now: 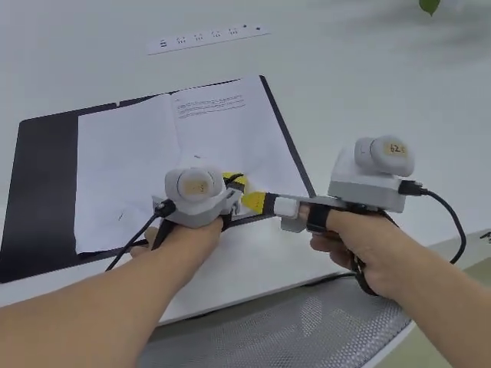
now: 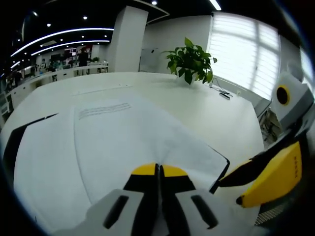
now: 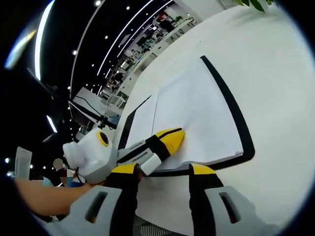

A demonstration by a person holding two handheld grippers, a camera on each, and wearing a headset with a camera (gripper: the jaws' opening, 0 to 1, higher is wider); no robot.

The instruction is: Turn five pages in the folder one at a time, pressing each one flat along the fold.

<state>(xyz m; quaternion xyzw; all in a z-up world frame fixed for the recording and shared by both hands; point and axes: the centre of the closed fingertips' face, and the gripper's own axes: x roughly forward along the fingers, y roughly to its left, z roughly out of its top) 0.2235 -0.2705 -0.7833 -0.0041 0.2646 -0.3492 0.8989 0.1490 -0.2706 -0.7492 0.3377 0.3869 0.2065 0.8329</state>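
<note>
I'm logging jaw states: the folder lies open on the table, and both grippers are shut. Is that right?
Not quite. The right gripper is open; the right gripper view shows its jaws apart. The left gripper is shut, and the folder lies open on the table.

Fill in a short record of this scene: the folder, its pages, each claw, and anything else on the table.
Folder: black folder, lying open on the white table
Pages: white sheets on both sides; right-hand page has printed lines near its top
Left claw: shut, low over the right-hand page's near edge
Right claw: open, by the folder's near right corner
Also on table: power strip, leafy plant
</note>
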